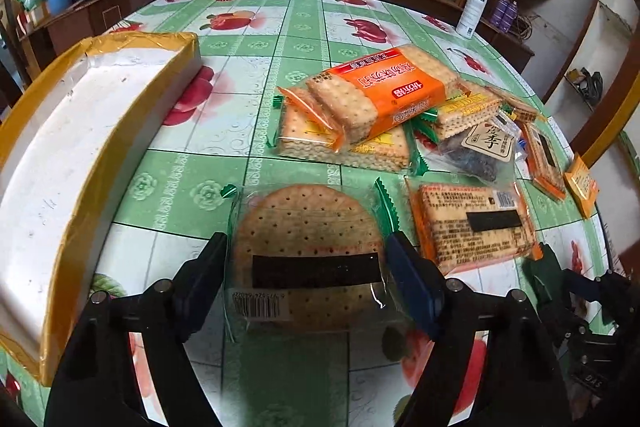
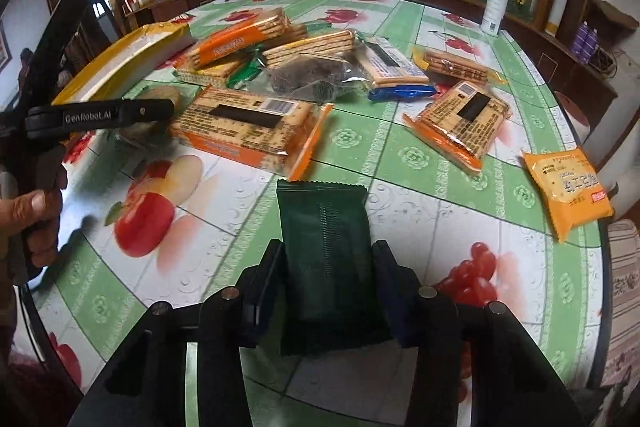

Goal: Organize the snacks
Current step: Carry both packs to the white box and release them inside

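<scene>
The desk, under its green fruit-print cloth, carries everything. Next in size is the box, white inside with yellow-taped walls, lying on my left side with nothing in it that I can see. Beyond my tools sits the snack pile: orange cracker packs stacked and overlapping, a clear bag of dark fruit, more orange packs scattered toward the right edge.

My left tool straddles the round cracker pack; both pads sit against its clear wrapper edges, so I read it as clenched on the pack, which rests on the cloth. Its printed strip runs crosswise between the pads.

My right tool is clamped on the green packet, whose long axis runs straight away from me along the fingers, far end free.

What matters for the next move: the box lies directly left of the left tool, with its near wall just beside the round pack, while the green packet is farther off on the right. I judge the left hand should deliver first, lifting over that wall.
</scene>
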